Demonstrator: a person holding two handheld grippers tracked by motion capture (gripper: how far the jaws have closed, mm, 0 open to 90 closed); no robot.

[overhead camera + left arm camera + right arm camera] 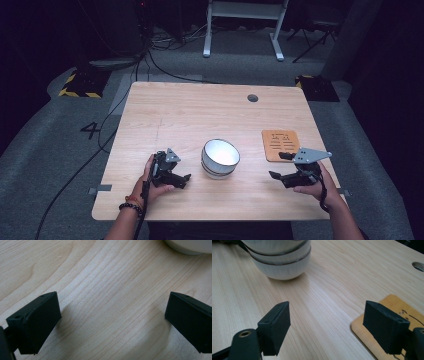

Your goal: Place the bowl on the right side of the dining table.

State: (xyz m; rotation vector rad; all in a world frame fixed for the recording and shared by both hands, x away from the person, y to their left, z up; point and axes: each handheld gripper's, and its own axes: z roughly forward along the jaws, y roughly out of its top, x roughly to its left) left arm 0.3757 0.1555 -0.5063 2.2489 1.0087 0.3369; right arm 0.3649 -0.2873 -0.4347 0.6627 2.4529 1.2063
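Observation:
A stack of white bowls point(220, 158) with dark rims stands at the middle of the wooden table point(200, 110). The bowls point(279, 258) fill the upper left of the right gripper view, and their edge point(190, 246) shows at the top right of the left gripper view. My left gripper point(181, 179) rests just left of the bowls, open, with bare wood between its jaws point(112, 315). My right gripper point(281, 166) is open to the right of the bowls, over the near edge of a square wooden coaster point(280, 144). The coaster point(384, 322) lies under its right jaw.
A round cable hole point(252, 98) sits near the table's far edge. Cables point(95, 145) trail over the grey floor at the left, and a white desk frame point(242, 30) stands beyond the table.

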